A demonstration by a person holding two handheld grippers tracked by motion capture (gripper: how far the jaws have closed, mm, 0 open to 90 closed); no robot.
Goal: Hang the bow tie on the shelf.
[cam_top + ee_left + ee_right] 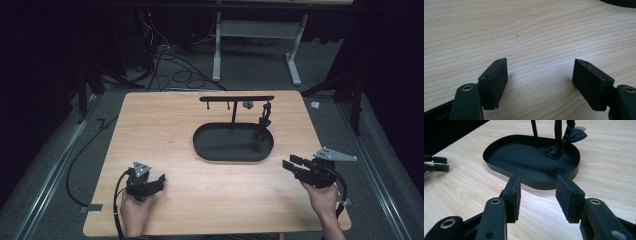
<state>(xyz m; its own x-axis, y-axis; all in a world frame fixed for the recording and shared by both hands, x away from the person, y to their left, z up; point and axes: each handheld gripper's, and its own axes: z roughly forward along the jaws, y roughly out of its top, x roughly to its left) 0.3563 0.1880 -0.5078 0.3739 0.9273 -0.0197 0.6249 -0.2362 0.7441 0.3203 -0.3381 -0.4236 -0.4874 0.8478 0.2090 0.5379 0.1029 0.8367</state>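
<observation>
Resting apart on the pale wooden desk (165, 125), the left gripper (540, 75) and right gripper (537, 192) were both released, the right facing the black oval metal tray (506, 147) holding what seemed a dark ribbon (559, 147).

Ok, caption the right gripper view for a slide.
Right gripper, jaws open and empty, faces the black oval tray of a hanging stand on the wooden table.

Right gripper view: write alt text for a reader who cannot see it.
The right hand-held gripper holds its two black jaws open and empty over a light wooden table, pointing at a black oval tray. A thin post rises from the tray, and a black ribbon bow hangs down into it.
</observation>
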